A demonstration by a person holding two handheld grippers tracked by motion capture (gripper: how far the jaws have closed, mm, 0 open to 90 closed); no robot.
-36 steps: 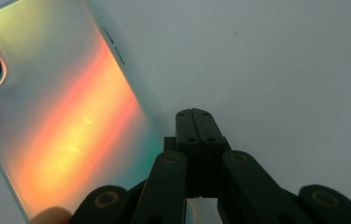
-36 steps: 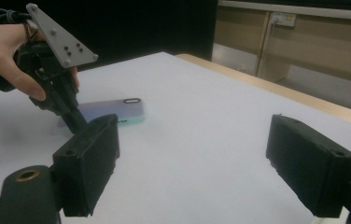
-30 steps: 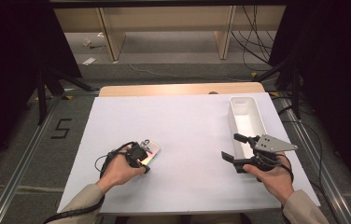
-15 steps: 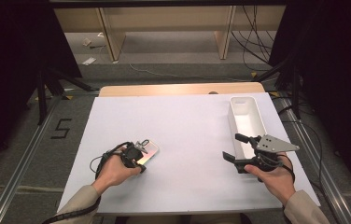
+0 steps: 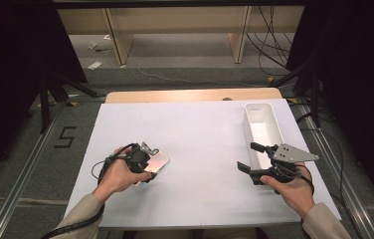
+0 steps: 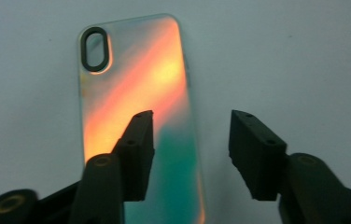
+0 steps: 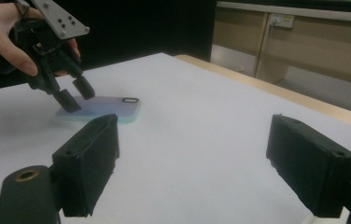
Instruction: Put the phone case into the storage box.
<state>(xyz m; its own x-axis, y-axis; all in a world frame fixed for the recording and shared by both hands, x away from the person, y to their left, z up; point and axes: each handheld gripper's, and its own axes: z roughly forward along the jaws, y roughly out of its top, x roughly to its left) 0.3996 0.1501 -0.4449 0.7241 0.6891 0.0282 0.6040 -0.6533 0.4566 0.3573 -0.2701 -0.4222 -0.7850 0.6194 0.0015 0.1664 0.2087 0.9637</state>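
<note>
The phone case (image 6: 136, 88) is a clear, iridescent shell, glowing orange fading to teal, with a dark oval camera cutout at one end. It lies flat on the white bench (image 5: 200, 134), near its left front. Above it, the left claw (image 6: 190, 154) has just been opening, jaws apart and off the case. The right claw (image 7: 197, 163) stands wide and empty.

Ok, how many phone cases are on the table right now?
1. An iridescent orange-green phone case lies flat on the white table, near its left front, under the left gripper. The long white plastic tray at the right looks empty.
</note>
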